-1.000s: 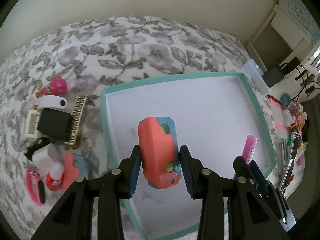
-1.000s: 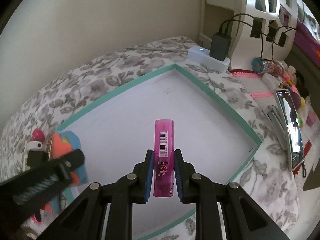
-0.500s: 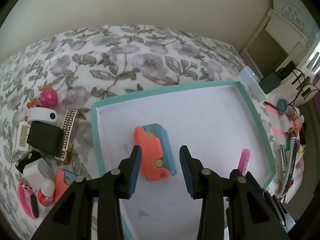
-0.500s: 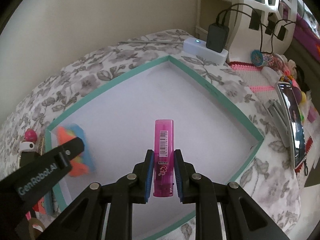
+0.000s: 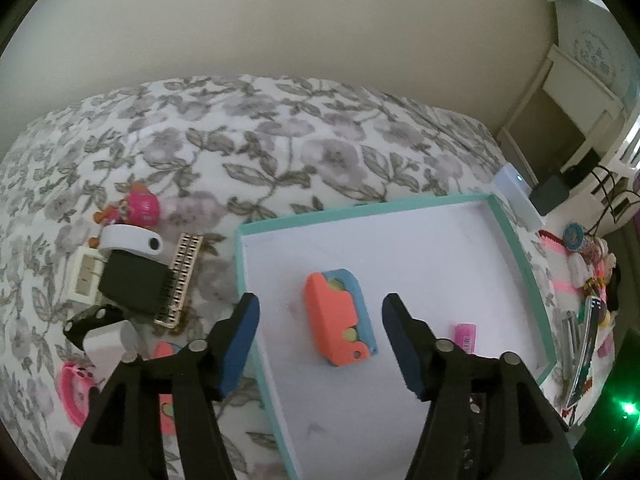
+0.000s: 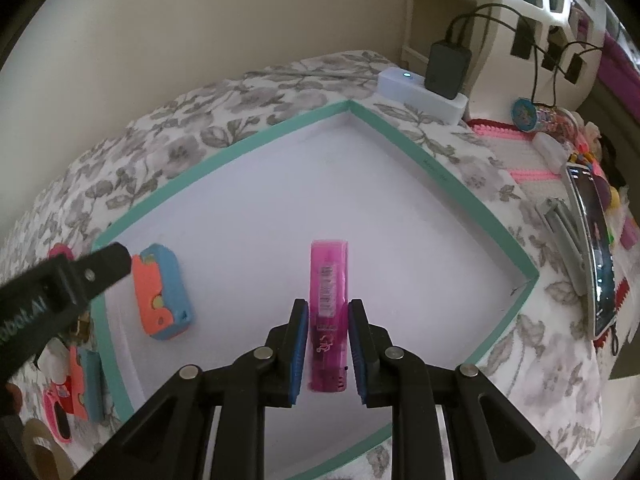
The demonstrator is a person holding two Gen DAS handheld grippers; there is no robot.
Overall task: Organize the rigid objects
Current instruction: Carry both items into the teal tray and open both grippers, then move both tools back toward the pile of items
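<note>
We are putting hard little things into the shallow tray with the green rim that sits on the flowery bed.

Our left gripper has let go of the orange and blue toy. Its fingers are opening. The toy lies flat on the white floor of the tray, toward the left side, and the blue pads stand apart from it on both sides, not touching. So that toy is done.

Our right gripper is shut on the pink lighter. The fingers pinch it low on its body, and the rest of it sticks out past them, away from us. It hangs over the middle of the tray, to the right of the toy. We cannot tell if its far end touches the tray floor.

We think the step in hand is putting the lighter down. The next move would be to bring it low, open the right fingers, and let it lie flat in a bare spot, well clear of the toy.

Both grippers tip steeply down toward the tray from the near side. The left one is over the tray's left part, with its left finger over the rim.

More things wait on the bed left of the tray: a pink doll, a white band, a black block and a gold comb. We guess the left gripper goes there next.
</note>
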